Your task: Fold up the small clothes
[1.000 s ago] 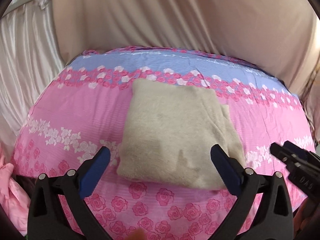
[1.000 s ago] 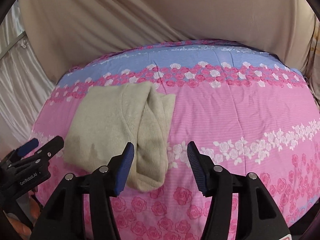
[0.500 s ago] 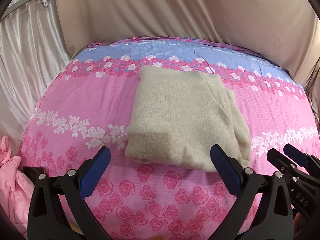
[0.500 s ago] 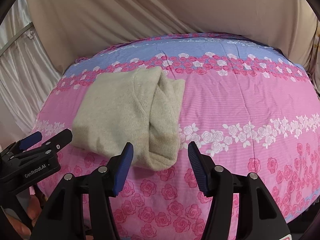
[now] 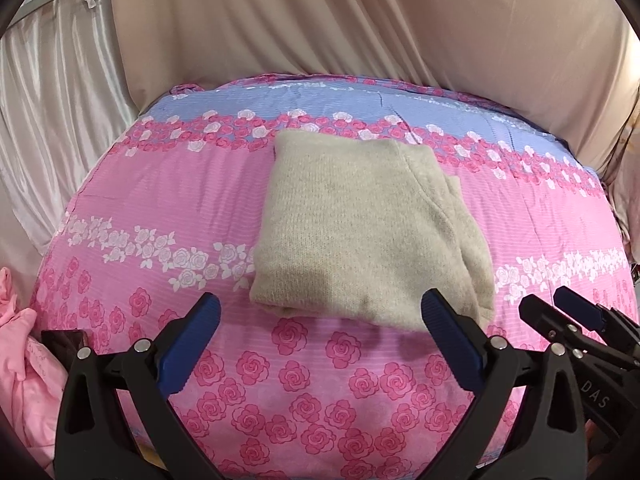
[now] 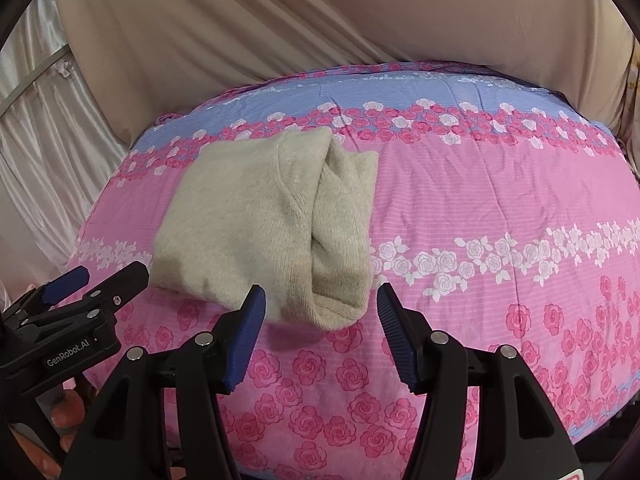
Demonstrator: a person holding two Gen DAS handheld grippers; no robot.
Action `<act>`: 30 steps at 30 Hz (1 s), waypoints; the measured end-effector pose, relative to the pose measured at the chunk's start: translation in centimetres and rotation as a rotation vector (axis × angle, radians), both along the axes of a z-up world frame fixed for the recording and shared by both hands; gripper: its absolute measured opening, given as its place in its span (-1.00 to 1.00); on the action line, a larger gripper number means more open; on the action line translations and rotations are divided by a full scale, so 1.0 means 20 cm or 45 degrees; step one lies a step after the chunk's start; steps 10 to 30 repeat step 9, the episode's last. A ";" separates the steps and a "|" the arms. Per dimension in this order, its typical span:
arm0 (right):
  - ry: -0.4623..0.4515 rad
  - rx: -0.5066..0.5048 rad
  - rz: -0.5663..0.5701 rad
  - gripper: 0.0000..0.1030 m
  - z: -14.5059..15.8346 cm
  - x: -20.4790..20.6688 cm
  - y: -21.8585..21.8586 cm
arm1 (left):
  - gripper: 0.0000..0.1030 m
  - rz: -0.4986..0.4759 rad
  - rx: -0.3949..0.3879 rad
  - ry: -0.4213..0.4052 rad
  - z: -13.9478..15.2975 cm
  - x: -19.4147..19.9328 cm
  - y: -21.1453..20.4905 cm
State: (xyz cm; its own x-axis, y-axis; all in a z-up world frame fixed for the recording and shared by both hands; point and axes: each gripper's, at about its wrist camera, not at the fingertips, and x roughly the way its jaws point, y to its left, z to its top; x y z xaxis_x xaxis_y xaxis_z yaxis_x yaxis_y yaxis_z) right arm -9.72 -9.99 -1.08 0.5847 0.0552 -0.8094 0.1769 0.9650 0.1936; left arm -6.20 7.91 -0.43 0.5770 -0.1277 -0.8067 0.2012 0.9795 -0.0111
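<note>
The beige sweater lies folded into a thick rectangle on the pink rose-print bedspread, up toward the blue band at the far edge. From the right wrist view the sweater shows its layers — the rolled sleeve folds stacked along its right side, the ribbed hem nearest the camera.

The left gripper hangs above the bedspread with its jaws wide apart, nothing between the blue pads; the near edge of the sweater sits just beyond its tips, not touched. The right gripper is also spread, though narrower than the left, and empty — the sweater's near right corner lies just past the gap between its fingers, clear of both pads.

Each gripper peeks into the other's view: the right one at the right edge of the left wrist picture, the left one at the lower left of the right wrist picture, with fingertips of a hand under it.

A pink garment is bunched off the bed's left side. Beige drapes hang behind the bed.
</note>
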 end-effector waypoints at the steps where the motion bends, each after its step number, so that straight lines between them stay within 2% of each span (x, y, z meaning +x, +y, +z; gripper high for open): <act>1: 0.000 0.002 -0.003 0.11 0.00 0.00 0.00 | 0.91 0.003 0.001 -0.005 0.00 0.00 0.00; 6: 0.002 0.004 -0.009 0.11 -0.01 -0.01 0.00 | 0.90 -0.019 0.015 -0.028 0.02 -0.01 -0.02; 9: 0.001 -0.002 -0.015 0.12 -0.01 -0.02 0.01 | 0.90 -0.026 0.057 -0.014 0.00 -0.02 -0.04; 30: 0.001 -0.002 -0.015 0.12 -0.01 -0.02 0.01 | 0.90 -0.026 0.057 -0.014 0.00 -0.02 -0.04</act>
